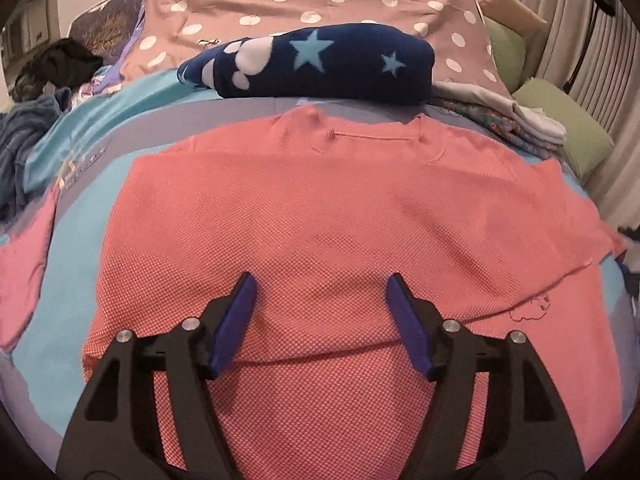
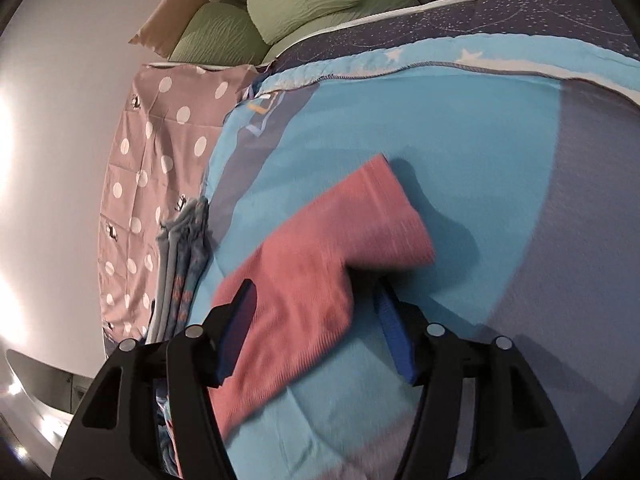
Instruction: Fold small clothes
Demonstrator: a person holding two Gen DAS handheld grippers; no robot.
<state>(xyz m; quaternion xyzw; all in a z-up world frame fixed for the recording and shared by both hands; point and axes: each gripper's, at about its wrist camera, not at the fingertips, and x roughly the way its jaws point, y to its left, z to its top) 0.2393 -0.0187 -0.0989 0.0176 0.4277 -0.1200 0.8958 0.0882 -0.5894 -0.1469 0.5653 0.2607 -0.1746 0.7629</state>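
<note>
A coral-pink knit top [image 1: 328,216] lies spread flat, neckline away from the camera, on a bed covered by a turquoise-and-grey bedspread [image 1: 80,280], its near hem doubled over into a fold just ahead of the left gripper [image 1: 320,300]. That gripper points steeply down at the garment with its blue-padded jaws spread apart and nothing pinched between them; the fabric lies beneath, and whether the pads touch it cannot be told. Only the left wrist view takes in the whole top, along with a folded navy blanket with pale stars [image 1: 320,68] beyond the neckline, a pink polka-dot quilt [image 1: 320,4] behind that, a second pink garment [image 1: 24,264] at the left edge, and a stack of folded clothes [image 1: 520,120] at the right. The right wrist view shows what the other does not: one pink sleeve [image 2: 332,248] of the top stretched diagonally over the bedspread [image 2: 460,140], somewhat blurred, with green cushions [image 2: 256,20] against the wall and the same stack of folded clothes [image 2: 180,272] seen edge-on at the left. The right gripper [image 2: 316,304] angles downward over the sleeve, its jaws parted on either side of the cloth without gripping it.
</note>
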